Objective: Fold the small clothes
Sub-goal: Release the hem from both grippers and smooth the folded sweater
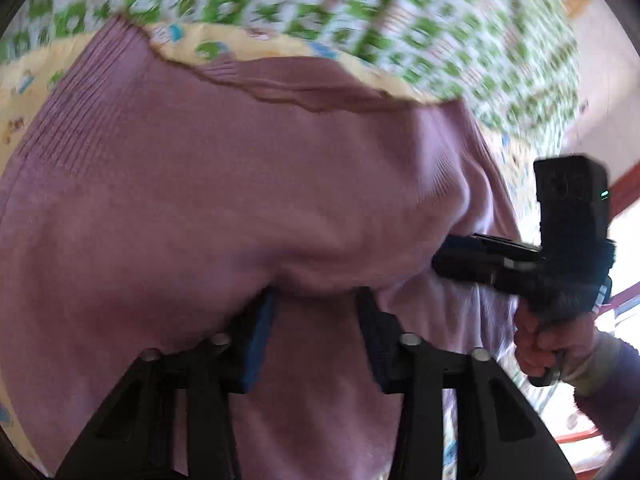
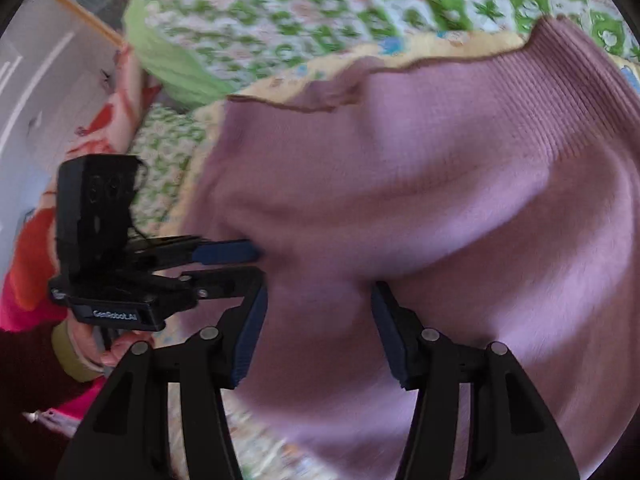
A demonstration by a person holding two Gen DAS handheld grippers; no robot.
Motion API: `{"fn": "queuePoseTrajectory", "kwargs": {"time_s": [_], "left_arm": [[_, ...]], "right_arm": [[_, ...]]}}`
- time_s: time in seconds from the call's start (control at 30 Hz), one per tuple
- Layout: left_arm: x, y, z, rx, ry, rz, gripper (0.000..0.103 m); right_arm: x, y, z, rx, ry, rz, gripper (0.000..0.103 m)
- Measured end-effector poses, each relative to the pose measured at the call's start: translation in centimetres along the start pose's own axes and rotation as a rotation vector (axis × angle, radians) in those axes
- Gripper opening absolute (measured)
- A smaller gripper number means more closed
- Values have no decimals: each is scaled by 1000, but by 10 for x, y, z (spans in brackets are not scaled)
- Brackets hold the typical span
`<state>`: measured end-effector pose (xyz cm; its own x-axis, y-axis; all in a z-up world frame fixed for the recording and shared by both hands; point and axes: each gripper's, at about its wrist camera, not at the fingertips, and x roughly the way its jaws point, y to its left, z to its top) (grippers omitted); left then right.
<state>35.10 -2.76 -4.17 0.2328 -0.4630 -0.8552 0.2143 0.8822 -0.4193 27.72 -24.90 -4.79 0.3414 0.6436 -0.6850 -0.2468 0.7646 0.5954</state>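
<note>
A mauve knitted garment (image 1: pixel 192 200) fills both views, lifted and bunched over a patterned bed cover; it also shows in the right wrist view (image 2: pixel 420 200). My left gripper (image 1: pixel 316 300) has its jaws spread, and a fold of the knit drapes over the fingertips and hangs between them. My right gripper (image 2: pixel 320 292) stands the same way, jaws apart with cloth draped over the tips. Each gripper shows in the other's view, with its fingers reaching into the garment's edge: the right one (image 1: pixel 460 256), the left one (image 2: pixel 224 256). The images are motion-blurred.
A green-and-white patterned quilt (image 1: pixel 360 12) with a yellow printed sheet (image 1: pixel 24 80) lies under the garment. A light green pillow (image 2: pixel 168 60) and red-orange fabric (image 2: pixel 32 248) sit at the left in the right wrist view. A white wall (image 1: pixel 600 80) stands at the right.
</note>
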Motion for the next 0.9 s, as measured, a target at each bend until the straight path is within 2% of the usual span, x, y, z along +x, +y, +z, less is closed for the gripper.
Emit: {"fn": "queuePoseTrajectory", "kwargs": {"time_s": [0.07, 0.1, 0.17, 0.2, 0.23, 0.27, 0.3, 0.33, 0.37, 0.4, 0.47, 0.5, 0.57, 0.63, 0.67, 0.7, 0.73, 0.77, 0.83, 0.9], "left_arm": [[-5, 13, 13, -36, -19, -37, 32], [-13, 19, 22, -49, -56, -30, 32], [-25, 29, 35, -55, -102, 35, 32], [-32, 39, 42, -75, -128, 54, 33], [-35, 45, 46, -92, -145, 82, 33], [-37, 54, 51, -104, -158, 159, 36], [-38, 65, 55, -111, -158, 266, 34], [-39, 74, 57, -122, -158, 284, 29], [-41, 86, 59, -155, -161, 253, 23], [-46, 97, 57, -213, -171, 190, 23], [-58, 101, 51, -253, -204, 160, 26], [-63, 94, 49, -242, -223, 166, 33], [-69, 76, 45, -202, -239, 161, 36], [-64, 48, 43, -160, -225, 81, 37], [-54, 34, 45, -139, -209, 75, 38], [-47, 26, 45, -110, -192, 109, 38], [-37, 20, 44, -75, -172, 190, 38], [-31, 20, 48, -69, -163, 230, 38], [-25, 35, 50, -93, -156, 308, 37], [-26, 59, 51, -143, -158, 338, 17]], "right_arm": [[-2, -22, 16, 62, -54, 16, 48], [-6, -33, 25, 100, -88, 24, 47], [-14, -47, 38, 144, -140, 36, 47], [-19, -51, 43, 148, -168, 12, 47], [-27, -55, 48, 152, -200, -26, 48], [-34, -58, 51, 156, -227, -59, 48], [-41, -63, 55, 159, -252, -109, 49], [-46, -66, 57, 158, -257, -168, 49], [-49, -71, 61, 159, -260, -277, 49], [-55, -78, 61, 171, -274, -309, 49], [-68, -91, 61, 231, -309, -284, 49], [-73, -89, 61, 227, -312, -281, 49], [-78, -76, 60, 174, -326, -262, 49], [-79, -58, 59, 122, -339, -204, 49], [-78, -52, 57, 107, -337, -156, 51], [-70, -43, 55, 95, -320, -95, 53], [-62, -38, 53, 89, -303, -69, 54], [-52, -36, 51, 86, -280, -60, 54], [-37, -43, 46, 103, -245, -119, 54], [-37, -65, 38, 154, -273, -195, 52]]}}
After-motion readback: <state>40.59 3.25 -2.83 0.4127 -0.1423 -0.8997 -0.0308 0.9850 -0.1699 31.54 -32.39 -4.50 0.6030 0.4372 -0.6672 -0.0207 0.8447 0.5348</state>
